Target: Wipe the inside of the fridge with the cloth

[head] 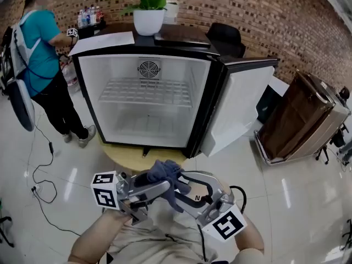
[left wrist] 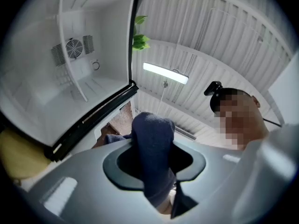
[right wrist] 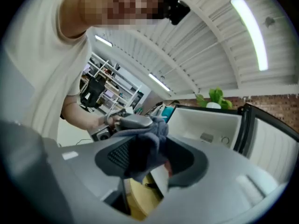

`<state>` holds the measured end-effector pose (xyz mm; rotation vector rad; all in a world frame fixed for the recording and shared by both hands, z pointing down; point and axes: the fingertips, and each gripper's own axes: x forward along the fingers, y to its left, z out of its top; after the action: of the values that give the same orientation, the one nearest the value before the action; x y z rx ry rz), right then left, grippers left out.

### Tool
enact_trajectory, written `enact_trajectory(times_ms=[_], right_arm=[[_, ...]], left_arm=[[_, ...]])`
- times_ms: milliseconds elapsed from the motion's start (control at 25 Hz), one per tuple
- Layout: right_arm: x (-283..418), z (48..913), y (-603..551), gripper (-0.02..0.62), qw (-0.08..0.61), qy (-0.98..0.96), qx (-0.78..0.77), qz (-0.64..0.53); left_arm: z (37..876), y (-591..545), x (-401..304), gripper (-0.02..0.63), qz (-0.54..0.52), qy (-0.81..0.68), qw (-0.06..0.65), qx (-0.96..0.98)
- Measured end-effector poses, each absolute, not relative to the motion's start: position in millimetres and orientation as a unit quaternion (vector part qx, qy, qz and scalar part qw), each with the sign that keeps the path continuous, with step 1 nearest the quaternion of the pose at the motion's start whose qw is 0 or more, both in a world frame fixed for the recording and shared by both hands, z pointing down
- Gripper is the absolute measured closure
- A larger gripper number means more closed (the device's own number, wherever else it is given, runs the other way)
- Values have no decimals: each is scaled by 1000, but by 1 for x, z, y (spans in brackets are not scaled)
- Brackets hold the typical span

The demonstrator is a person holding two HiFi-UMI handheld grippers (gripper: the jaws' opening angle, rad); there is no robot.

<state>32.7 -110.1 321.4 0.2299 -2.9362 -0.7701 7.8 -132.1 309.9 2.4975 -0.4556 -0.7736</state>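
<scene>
The small fridge [head: 88, 98] stands open on a round yellow table [head: 124, 159], its door [head: 242, 106] swung to the right and a wire shelf [head: 146, 92] inside. Both grippers meet low in the head view, in front of the fridge, with a blue-grey cloth [head: 165, 172] bunched between them. My left gripper [head: 164, 190] grips the cloth [left wrist: 152, 157], which fills the middle of its jaw gap. My right gripper [head: 184, 185] stands open; the cloth [right wrist: 145, 143] drapes over one pad and the other side of the gap is bare.
A person in a teal shirt [head: 41, 48] stands left of the fridge. A potted plant [head: 148, 12] sits on the fridge top. A brown cabinet [head: 302, 120] stands at the right. Cables [head: 41, 177] trail over the tiled floor at the left.
</scene>
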Motion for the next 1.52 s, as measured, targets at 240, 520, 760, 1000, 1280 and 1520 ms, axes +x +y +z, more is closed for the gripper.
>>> enact_trajectory(times_ms=[240,520,760,1000,1280,1520], right_arm=[[78,312,-165,337,-42,-974,144,-171],[111,345,-199,337,-24,-977,177,-119],[89,361,-164,337,-15,-989,115,-88],[58,366,-141,364,-37,-995,80,-51],[47,399,-136,385,-19,-998,53,-21],[46,402,-134,405,-23,-999,47,1]], left_arm=[[261,-179,-4,472,-195,-281,97,935],[203,-283,-36,474,-112,-449,-66,884],[162,-379,-48,472,-154,-497,-101,848],[177,-470,-59,471,-161,-532,-35,830],[164,-521,-71,471,-157,-538,-6,828],[157,-538,-72,479,-156,-536,-20,829]])
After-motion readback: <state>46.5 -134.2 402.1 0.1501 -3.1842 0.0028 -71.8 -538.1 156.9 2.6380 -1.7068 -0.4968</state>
